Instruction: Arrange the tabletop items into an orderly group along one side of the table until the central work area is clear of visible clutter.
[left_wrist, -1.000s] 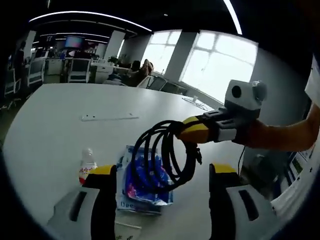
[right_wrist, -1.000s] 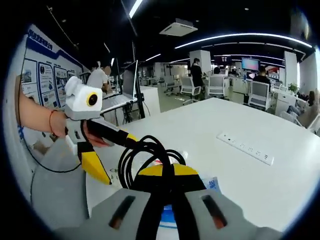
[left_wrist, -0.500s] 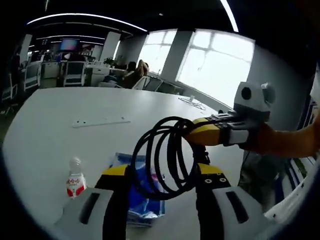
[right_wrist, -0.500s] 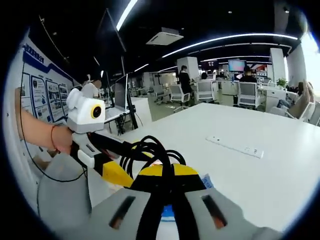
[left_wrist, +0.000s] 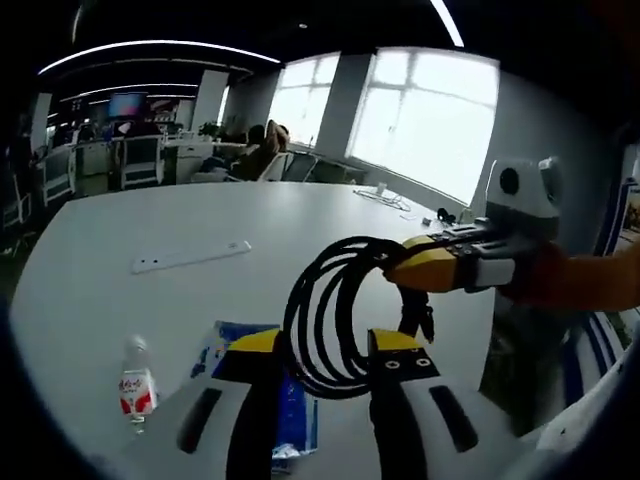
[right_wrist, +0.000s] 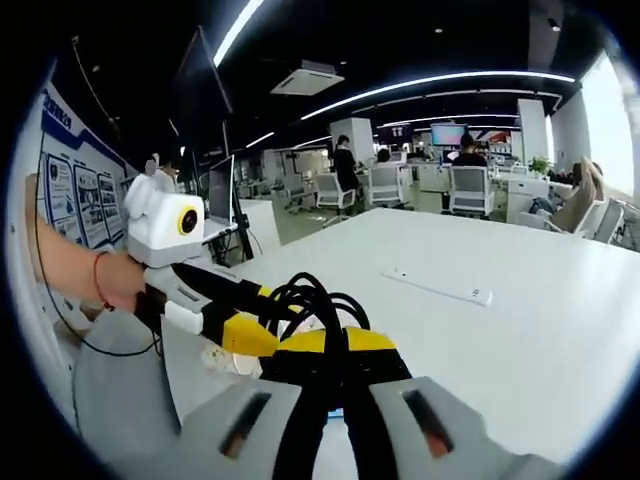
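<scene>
The right gripper is clamped on a coiled black cable, its yellow-tipped jaws pressed together with the strands running down between them; in the left gripper view the same gripper comes in from the right, held by a hand, with the cable hanging from it as a loose ring of several loops above the desk. The left gripper stands with its jaws partly apart on either side of the lower part of the coil; whether they touch the cable I cannot tell; in the right gripper view it enters from the left, held by a hand with a thin red band at the wrist, its yellow tips right against the loops.

Under the coil on the white desk lies a blue packet, partly covered by the left gripper's jaws, its print too blurred to read; to its left a small clear bottle stands upright, its red-and-white label bearing characters too small to make out; farther off a long white power strip lies flat, seen also in the right gripper view. Beyond the desk are office chairs, seated people, screens and bright windows; blue-and-white wall posters hang at the left of the right gripper view, their text illegible.
</scene>
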